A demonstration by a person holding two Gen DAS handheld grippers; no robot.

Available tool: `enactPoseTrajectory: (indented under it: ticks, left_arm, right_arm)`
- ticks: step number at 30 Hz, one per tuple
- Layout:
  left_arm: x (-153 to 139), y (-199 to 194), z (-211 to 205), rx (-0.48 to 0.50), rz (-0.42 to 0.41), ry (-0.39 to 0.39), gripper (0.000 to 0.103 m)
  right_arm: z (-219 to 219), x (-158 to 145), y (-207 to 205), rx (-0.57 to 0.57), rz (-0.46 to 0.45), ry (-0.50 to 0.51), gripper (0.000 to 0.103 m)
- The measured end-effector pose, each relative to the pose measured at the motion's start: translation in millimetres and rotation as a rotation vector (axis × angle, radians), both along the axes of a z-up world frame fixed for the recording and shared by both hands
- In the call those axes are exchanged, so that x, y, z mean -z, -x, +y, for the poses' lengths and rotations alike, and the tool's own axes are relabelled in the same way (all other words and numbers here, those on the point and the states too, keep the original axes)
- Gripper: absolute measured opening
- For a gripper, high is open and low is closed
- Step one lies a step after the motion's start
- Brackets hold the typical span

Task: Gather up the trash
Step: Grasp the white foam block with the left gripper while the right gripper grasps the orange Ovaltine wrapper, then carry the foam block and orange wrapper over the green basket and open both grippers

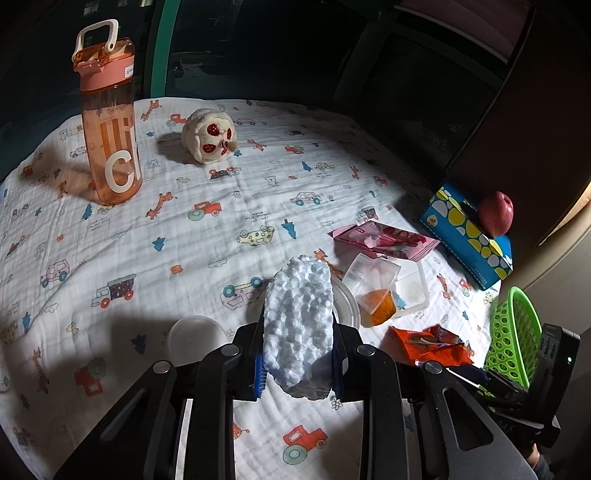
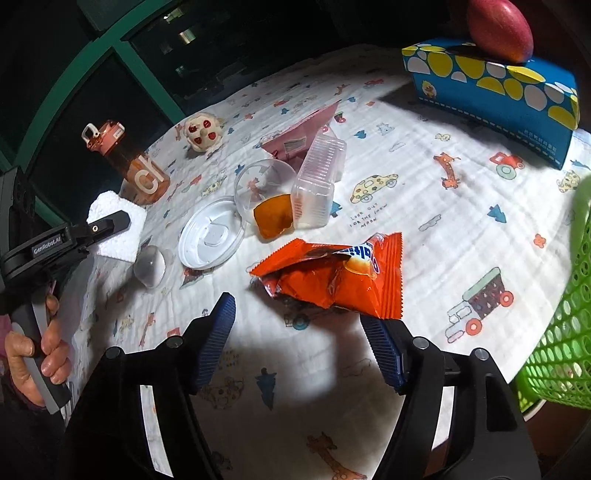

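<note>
My left gripper (image 1: 298, 347) is shut on a white foam piece (image 1: 299, 325) and holds it above the cloth; it also shows in the right wrist view (image 2: 118, 225). My right gripper (image 2: 299, 332) is open and empty, just short of an orange snack wrapper (image 2: 340, 277) that lies on the cloth, also in the left wrist view (image 1: 428, 345). A pink wrapper (image 1: 384, 240), a clear plastic box (image 2: 317, 181) with orange peel (image 2: 275, 218), a white lid (image 2: 210, 232) and a clear cup (image 2: 151, 266) lie nearby. A green basket (image 2: 565, 332) stands at the right edge.
An orange water bottle (image 1: 110, 122) and a skull-like toy (image 1: 210, 133) stand at the far left. A blue tissue box (image 2: 495, 96) with an apple (image 2: 498, 27) on it sits at the far right. The table edge lies beyond.
</note>
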State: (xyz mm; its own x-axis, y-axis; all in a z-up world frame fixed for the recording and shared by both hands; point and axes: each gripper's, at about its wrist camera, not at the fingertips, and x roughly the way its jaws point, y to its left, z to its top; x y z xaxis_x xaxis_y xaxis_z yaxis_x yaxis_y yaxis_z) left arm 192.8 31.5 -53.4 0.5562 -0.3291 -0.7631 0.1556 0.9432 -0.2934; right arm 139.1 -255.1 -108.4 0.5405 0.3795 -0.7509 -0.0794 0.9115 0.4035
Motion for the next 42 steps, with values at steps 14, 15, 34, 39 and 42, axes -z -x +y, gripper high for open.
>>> enactPoseTrajectory:
  ticks: [14,15,34,39,42]
  left_arm:
    - [7.8,-2.5,-8.7,0.035,0.015,0.009,0.025]
    - [7.6,-2.4,-9.2,0.036,0.015,0.012,0.025]
    - [-37.1,17.6,-108.5,0.223,-0.052,0.078,0.025]
    - [-47.2,24.3,-161.2,0.307,-0.061,0.092,0.025]
    - [-52.2,28.7,-192.5,0.354,-0.062,0.099,0.025]
  right_arm:
    - [-18.8,22.3,-32.1,0.179,0.096,-0.099,0.042]
    - [-19.1,23.5,-32.6,0.178,0.098,-0.099,0.041]
    - [-79.8,-51.0,35.3,0.177,-0.135,0.079,0.025]
    - [-118.1,-62.3,55.3,0.233,-0.146,0.146,0.025]
    - [-138.5,-66.3,64.3,0.266,-0.145,0.182,0.025]
